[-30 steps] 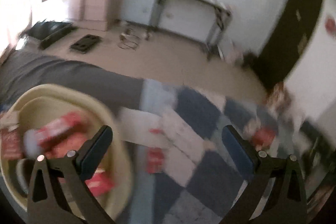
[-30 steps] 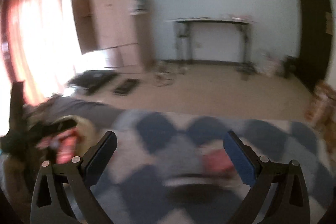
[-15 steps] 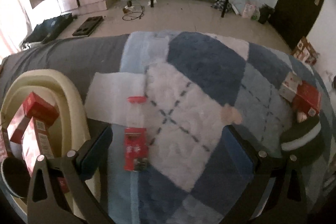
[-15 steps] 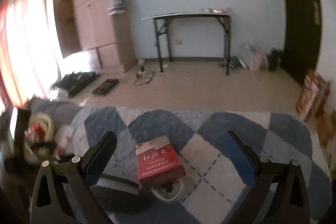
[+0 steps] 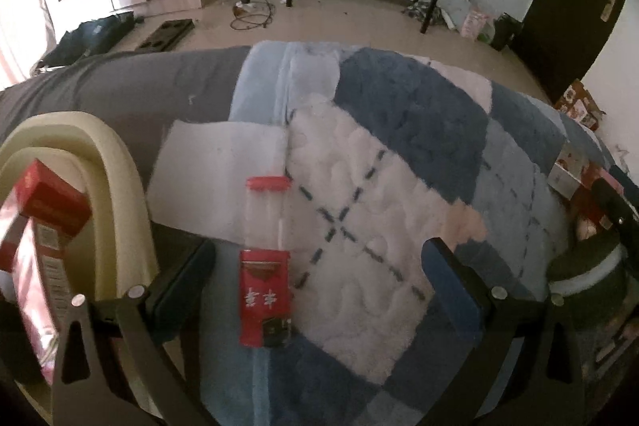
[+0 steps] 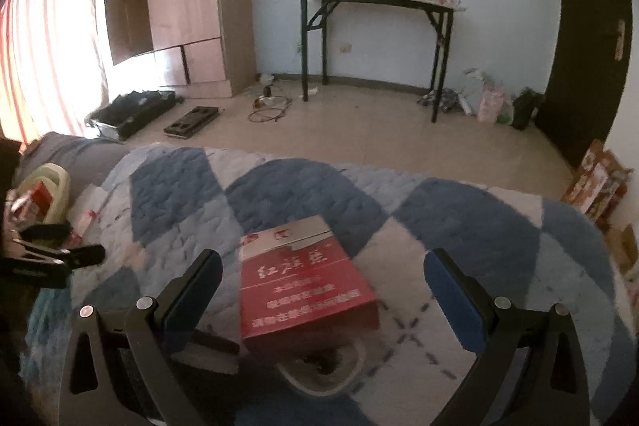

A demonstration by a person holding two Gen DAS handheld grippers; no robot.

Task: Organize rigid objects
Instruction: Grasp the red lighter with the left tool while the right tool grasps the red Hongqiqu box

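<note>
A long pack with a clear top, red cap and red label lies on the checked blue and white blanket. My left gripper is open and empty, with the pack between its fingers nearer the left one. A cream basket at the left holds several red boxes. My right gripper is open and empty around a flat red box that rests on a white bowl-like object. The basket also shows at far left in the right wrist view.
A white paper sheet lies under the pack. More red boxes and a dark round object sit at the blanket's right edge. The left gripper shows in the right wrist view. Beyond the bed are floor, a black-legged table and a wardrobe.
The left gripper swung from the basket to over the red-labelled pack and has come closer to it. The right gripper moved down and in until its fingers flank the flat red box.
</note>
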